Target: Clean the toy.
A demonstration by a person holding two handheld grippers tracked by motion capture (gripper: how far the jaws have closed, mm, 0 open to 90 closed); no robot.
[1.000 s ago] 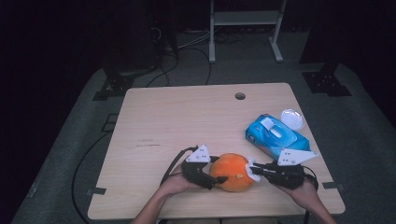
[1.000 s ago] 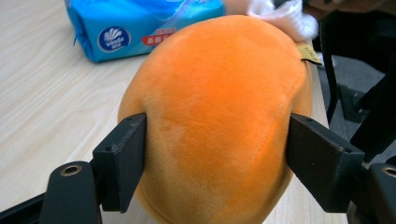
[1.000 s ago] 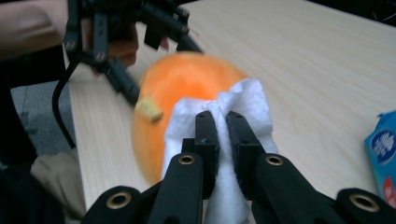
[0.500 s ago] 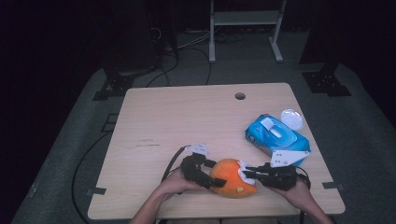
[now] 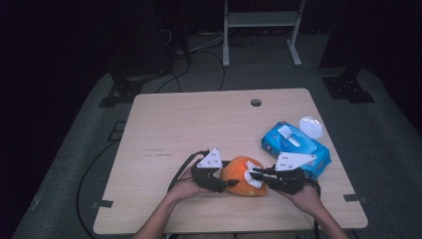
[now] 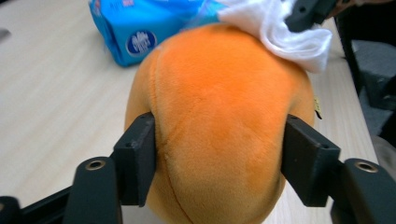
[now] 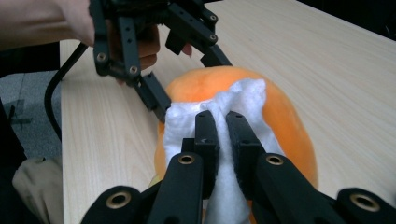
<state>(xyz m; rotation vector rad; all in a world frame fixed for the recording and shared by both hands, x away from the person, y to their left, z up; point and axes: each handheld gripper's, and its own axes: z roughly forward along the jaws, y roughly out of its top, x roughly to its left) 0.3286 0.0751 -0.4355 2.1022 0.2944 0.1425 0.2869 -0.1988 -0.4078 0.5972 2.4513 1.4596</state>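
Just behind the orange plush, a blue wipes pack lies near.

Light wooden table with a round cable hole near the far edge. On it: orange plush toy near the front edge, blue wipes pack to its right, clear round lid just behind the pack.

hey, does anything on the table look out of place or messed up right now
Nothing stands out. The left gripper clamps the orange plush toy, the right gripper presses a white wipe on it, and the blue wipes pack lies flat with its flap open.
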